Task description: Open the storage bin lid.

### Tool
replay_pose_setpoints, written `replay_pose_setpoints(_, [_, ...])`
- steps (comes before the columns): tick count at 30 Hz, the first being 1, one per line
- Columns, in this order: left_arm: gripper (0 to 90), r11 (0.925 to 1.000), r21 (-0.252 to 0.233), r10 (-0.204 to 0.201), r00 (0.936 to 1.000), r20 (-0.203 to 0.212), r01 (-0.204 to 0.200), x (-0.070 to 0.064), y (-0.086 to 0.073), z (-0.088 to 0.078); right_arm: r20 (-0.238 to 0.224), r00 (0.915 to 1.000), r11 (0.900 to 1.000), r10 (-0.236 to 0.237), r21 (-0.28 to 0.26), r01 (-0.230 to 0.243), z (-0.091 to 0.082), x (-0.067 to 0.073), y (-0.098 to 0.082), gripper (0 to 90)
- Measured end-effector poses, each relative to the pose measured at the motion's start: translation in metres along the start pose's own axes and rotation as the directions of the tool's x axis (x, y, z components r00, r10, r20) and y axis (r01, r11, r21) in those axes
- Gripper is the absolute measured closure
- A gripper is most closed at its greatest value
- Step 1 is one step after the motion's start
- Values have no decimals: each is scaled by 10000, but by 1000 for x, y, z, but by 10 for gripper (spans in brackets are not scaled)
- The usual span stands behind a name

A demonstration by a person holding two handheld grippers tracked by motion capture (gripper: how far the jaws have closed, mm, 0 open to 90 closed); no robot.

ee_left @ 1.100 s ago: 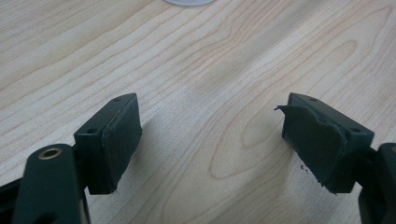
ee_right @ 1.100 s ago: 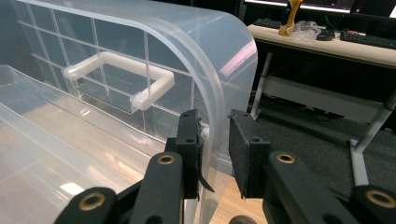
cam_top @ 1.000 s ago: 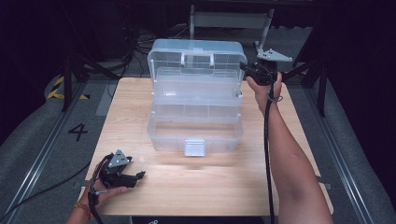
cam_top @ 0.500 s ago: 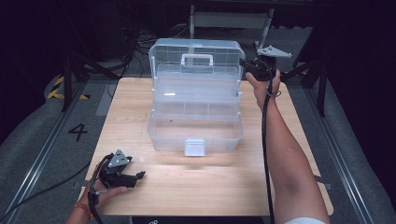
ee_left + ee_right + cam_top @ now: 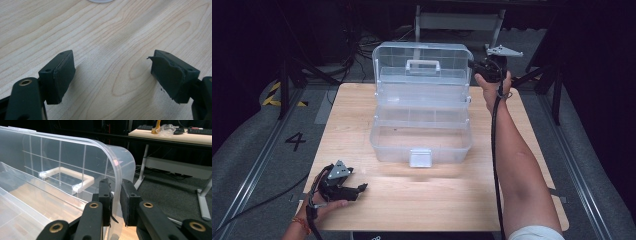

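A wooden table (image 5: 362,125) carries a clear plastic toolbox (image 5: 422,137) at its middle toward the far edge, lid (image 5: 422,60) upright. The right gripper (image 5: 115,195) pinches the lid's right rim. The left gripper (image 5: 344,182) rests near the table's near left corner, jaws wide apart, holding nothing.

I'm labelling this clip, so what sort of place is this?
Probably a lab or recording studio, not a home: a light wooden table on grey carpet marked with a black numeral four, black cables behind, and a desk with keyboards nearby.
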State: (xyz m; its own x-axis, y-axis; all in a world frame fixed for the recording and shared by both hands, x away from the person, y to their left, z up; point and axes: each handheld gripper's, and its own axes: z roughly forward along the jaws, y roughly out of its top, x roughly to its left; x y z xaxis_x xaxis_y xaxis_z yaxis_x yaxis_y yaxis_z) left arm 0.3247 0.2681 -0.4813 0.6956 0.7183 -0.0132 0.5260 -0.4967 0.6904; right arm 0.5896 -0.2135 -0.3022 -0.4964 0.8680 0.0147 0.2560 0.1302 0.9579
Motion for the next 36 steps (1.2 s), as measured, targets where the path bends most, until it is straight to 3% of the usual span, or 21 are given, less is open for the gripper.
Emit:
replay_pose_setpoints(17, [198,10000,19,-29,10000,0,29,0,0,0,-52,9999,9997,162,189,-161,8,-5,2,802])
replay_pose_setpoints(20, [198,10000,-25,-30,10000,-43,30,0,0,0,-17,10000,9996,13,297,-12,9,-5,4,800])
replay_pose_setpoints(36, [192,9999,88,-46,9999,-123,47,-1,1,0,-194,9996,9955,207,929,-188,19,-13,10,794])
